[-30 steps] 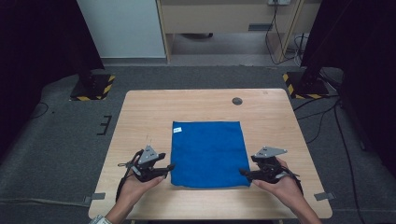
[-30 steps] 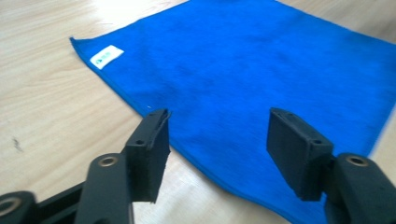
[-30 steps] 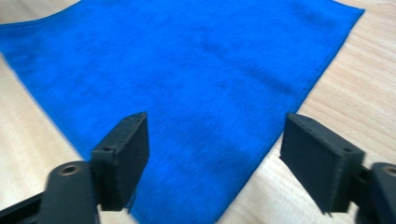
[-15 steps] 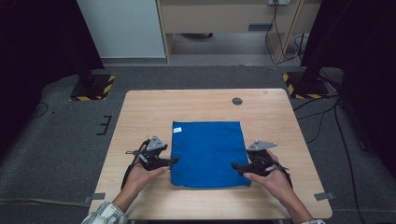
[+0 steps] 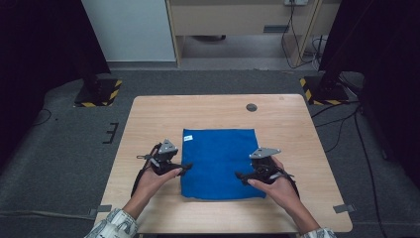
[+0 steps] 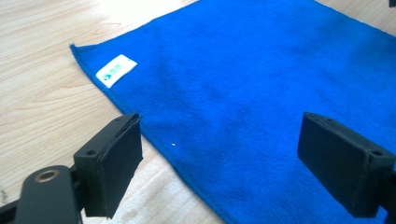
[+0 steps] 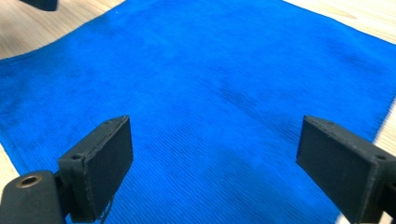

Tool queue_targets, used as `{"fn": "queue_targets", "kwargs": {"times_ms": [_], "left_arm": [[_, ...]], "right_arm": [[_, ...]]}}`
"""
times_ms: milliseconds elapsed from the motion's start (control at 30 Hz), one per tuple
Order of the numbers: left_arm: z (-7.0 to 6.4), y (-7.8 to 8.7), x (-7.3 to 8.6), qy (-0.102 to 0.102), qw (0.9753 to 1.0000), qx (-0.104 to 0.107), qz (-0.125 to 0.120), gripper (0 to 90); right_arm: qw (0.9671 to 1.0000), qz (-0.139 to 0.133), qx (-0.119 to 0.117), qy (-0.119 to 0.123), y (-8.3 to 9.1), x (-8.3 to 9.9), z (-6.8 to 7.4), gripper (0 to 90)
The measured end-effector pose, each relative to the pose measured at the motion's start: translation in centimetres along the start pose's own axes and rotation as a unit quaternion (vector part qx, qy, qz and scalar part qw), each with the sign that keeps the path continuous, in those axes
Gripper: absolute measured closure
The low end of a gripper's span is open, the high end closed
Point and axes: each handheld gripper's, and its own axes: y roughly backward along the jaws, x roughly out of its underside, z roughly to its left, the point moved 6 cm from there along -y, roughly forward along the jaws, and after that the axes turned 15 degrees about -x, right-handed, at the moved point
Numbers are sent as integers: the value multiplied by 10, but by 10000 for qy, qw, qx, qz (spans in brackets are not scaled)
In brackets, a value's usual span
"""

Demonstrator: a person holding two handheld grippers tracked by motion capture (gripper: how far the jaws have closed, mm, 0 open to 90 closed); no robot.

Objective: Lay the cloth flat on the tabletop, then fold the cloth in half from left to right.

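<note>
A light wood table (image 5: pixel 218 111) w/ a small round dark grommet (image 5: pixel 251 107) near its far edge is set on grey carpet (image 5: pixel 64 148). Black stands on yellow-black striped bases (image 5: pixel 99 94) are seen at both far corners. Behind, a white panel (image 5: pixel 129 29) & a beige cabinet (image 5: pixel 233 17) are lit; the sides are left dark.

The cloth (image 5: pixel 220 163) lies flat on the bench (image 5: pixel 148 124), midway between its left and right edges and nearer its near edge. My left claw (image 5: pixel 185 167) sits at the cloth's left edge, my right claw (image 5: pixel 240 175) over its right part. A label (image 5: pixel 188 138) lies at the cloth's far left corner. A round plug (image 5: pixel 251 107) lies behind the cloth, near the bench's far edge.
</note>
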Motion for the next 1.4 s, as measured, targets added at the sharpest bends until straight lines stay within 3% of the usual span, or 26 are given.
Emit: {"fn": "queue_targets", "kwargs": {"times_ms": [267, 567, 900, 1400], "left_arm": [[12, -4, -11, 141, 9999, -56, -66, 123], [25, -14, -21, 240, 9996, -97, -92, 105], [34, -29, -25, 436, 9989, -191, -29, 107], [50, -29, -26, 565, 9980, -283, -9, 107]], "right_arm": [[9997, 59, -189, 116, -21, -13, 18, 127], [9978, 322, -445, 372, -55, -23, 46, 284], [9931, 487, -818, 679, -85, -32, 85, 421], [9867, 645, -1122, 986, -114, -37, 125, 459]]}}
